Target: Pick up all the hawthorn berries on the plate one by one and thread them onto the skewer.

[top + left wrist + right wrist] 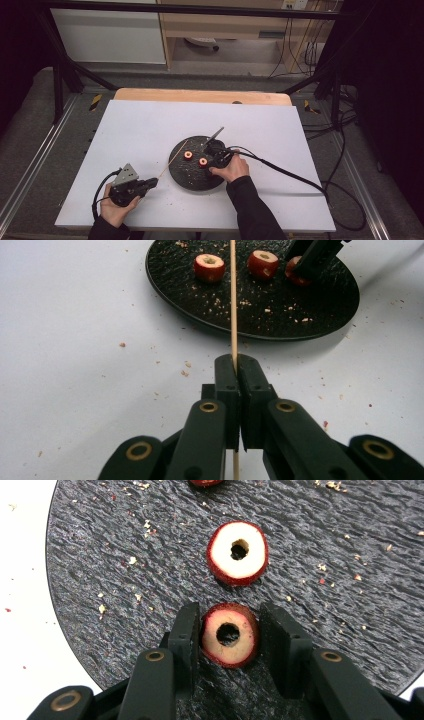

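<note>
- Red-skinned, pale-fleshed fruit pieces with cored holes sit on the black slate plate [90,580]; we have the right gripper [229,635] closed on the nearest cored piece [229,636], its jaws pressing the skin on both sides, near the plate's edge closest to us.
- The left gripper [235,372] has its jaws clamped on the thin wooden skewer [233,300], which points toward the plate and runs above its near rim.
- We judge the step to be threading this piece onto the skewer, so we keep the squeeze gentle: the flesh looks soft and could crush or split.
- We lift the piece clear of the second cored piece [238,553] just beyond it, so nothing gets knocked.
- We turn the held piece until its hole faces the skewer tip, then line up hole and stick before pushing.
- We hold the skewer steady and level; its long free end may flex.
- We slide the piece on slowly, straight along the stick.
</note>
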The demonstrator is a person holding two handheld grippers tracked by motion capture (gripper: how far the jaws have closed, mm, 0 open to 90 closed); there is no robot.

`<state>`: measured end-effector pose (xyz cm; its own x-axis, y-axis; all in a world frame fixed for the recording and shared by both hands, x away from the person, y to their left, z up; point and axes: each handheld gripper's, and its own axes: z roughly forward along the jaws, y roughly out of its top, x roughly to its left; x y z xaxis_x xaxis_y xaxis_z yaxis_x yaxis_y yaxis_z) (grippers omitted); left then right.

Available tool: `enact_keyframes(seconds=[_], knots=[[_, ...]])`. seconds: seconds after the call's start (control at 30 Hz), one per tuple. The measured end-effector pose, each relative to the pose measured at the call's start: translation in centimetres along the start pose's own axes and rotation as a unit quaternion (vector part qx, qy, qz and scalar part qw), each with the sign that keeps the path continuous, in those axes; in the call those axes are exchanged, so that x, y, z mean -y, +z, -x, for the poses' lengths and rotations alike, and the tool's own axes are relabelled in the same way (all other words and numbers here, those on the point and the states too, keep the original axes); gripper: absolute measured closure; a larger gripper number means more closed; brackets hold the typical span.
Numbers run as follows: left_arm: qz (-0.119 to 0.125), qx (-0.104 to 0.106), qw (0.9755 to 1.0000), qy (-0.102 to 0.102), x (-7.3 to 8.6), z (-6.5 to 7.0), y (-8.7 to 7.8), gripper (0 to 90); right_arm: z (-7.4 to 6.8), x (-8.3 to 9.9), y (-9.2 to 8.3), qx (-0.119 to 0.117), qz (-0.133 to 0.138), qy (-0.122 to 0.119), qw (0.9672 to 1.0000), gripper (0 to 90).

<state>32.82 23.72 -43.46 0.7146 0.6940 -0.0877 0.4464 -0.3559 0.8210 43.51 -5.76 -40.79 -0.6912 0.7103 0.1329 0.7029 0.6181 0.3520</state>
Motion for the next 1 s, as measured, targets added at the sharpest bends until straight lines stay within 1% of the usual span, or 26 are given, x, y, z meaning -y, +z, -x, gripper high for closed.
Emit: enact_keyframes(seconds=[0.07,0.13,0.23,0.27,0.37,0.57,0.67,0.87,1.0], knots=[[0.001,0.0,1.0,-0.001,0.0,0.0,0.0,88.0,0.0,0.0,-0.1,0.001,0.002,0.001,1.0,61.9],[0.002,0.0,1.0,0.0,0.0,0.0,0.0,88.0,0.0,0.0,-0.3,-0.003,0.011,0.002,0.9999,62.0],[0.003,-0.001,1.0,0.0,0.0,0.1,0.0,87.9,0.0,0.0,-1.0,-0.011,0.026,0.01,0.9996,62.1],[0.003,-0.001,1.0,0.0,0.0,0.1,0.0,87.9,0.0,0.0,-1.0,-0.011,0.026,0.01,0.9996,62.1],[0.004,-0.001,1.0,0.0,0.0,0.1,0.0,87.9,0.0,0.1,-1.5,-0.016,0.04,0.015,0.999,62.2],[0.005,-0.002,1.0,0.001,0.0,0.2,0.0,88.0,0.2,0.2,-2.4,-0.017,0.061,0.017,0.9978,62.3],[0.006,-0.002,1.0,0.001,0.0,0.2,0.0,87.9,0.1,0.2,-2.8,-0.019,0.073,0.021,0.9969,62.3],[0.007,-0.002,1.0,0.002,0.0,0.3,0.0,88.0,0.1,0.5,-3.5,-0.021,0.095,0.023,0.995,62.4],[0.009,-0.002,1.0,0.001,0.0,0.4,0.0,87.9,0.2,0.8,-4.0,-0.03,0.114,0.032,0.9926,62.4]])
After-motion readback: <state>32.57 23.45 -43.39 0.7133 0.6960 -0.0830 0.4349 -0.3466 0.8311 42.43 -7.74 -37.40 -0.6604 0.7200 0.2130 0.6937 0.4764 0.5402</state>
